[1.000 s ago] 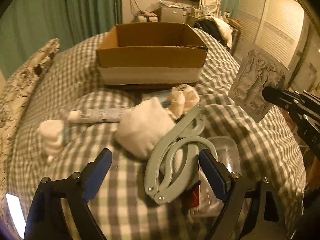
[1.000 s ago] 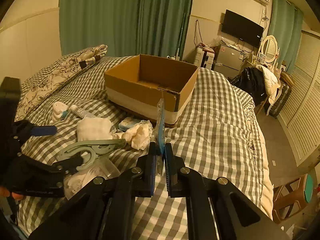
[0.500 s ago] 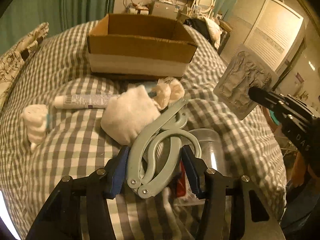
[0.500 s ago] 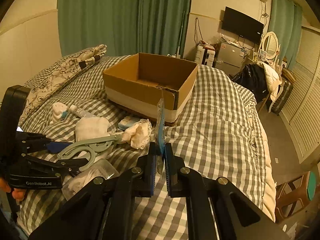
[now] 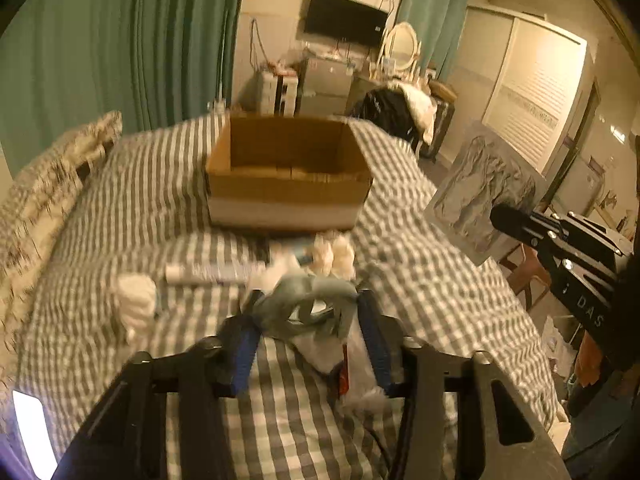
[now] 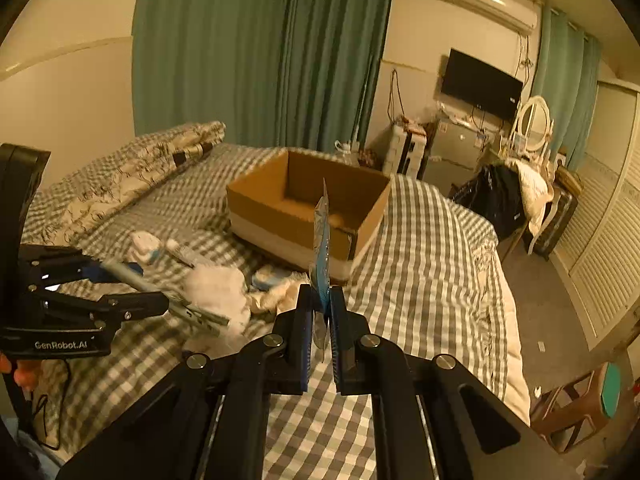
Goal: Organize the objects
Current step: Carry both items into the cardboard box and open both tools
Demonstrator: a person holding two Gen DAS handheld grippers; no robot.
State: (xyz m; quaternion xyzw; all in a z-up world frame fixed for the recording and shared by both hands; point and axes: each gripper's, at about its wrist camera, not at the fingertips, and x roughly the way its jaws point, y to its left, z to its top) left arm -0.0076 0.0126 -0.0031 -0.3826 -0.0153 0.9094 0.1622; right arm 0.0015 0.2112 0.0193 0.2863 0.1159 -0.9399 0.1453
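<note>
A: How should the step in hand be carried out well?

B: The pale green folding hanger (image 5: 308, 300) is clamped between the fingers of the left gripper (image 5: 310, 332) and is held just clear of the checked bed (image 5: 120, 208). It would best be carried level and slowly toward the open cardboard box (image 5: 288, 168), since its far arm sticks out past the fingertips and could be caught on the white cloth bundle (image 6: 218, 286) lying under it. It should be let go only once it is over the box opening.

A: And the other side?

B: The right gripper (image 6: 320, 316) is closed on a flat silver packet (image 5: 480, 196), which is gripped by its lower edge and stands upright, edge-on to the right wrist view. A thin sheet held that way may be expected to flop or slip, so sharp turns are better avoided.

A: Where do the things lie relative to the grippers?

B: The box is seen straight ahead of both grippers, at the far side of the bed. Between it and the left gripper a white tube (image 5: 212, 272) and a small white roll (image 5: 134, 306) are left on the cover. The left view is blurred, so finer detail cannot be told.
</note>
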